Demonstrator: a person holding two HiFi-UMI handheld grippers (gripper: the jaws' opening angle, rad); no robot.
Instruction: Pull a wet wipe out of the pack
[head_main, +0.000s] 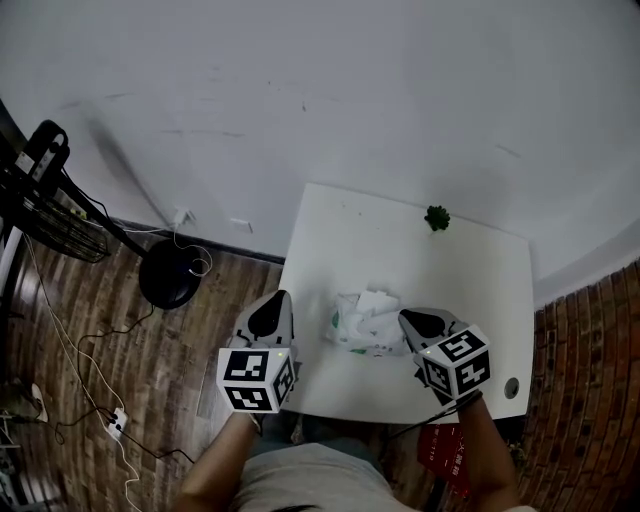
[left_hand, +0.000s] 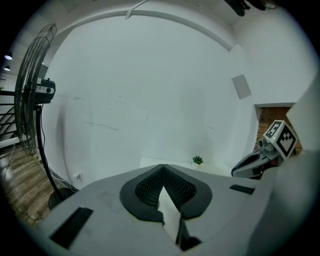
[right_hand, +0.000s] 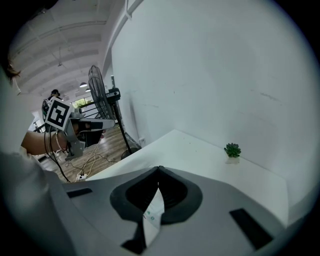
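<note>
Left gripper (left_hand: 162, 169), right gripper (right_hand: 159, 171): jaw tips together; head view alone shows wipe pack (head_main: 365, 322) lying between them.

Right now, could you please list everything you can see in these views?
Table: one, white, centre, against the wall.
Pack: one, white and green, near the table's front edge.
Plant: one, green, at the table's far edge.
Fan: one, black, on the floor at left.
Cables: several, white and black, on the floor at left.
Power strip: one, white, floor, lower left.
Red item: one, below the table's right front; cannot tell what it is.
Left gripper: one, grey, left of the pack, jaws together.
Right gripper: one, grey, at the pack's right side, jaws together.
</note>
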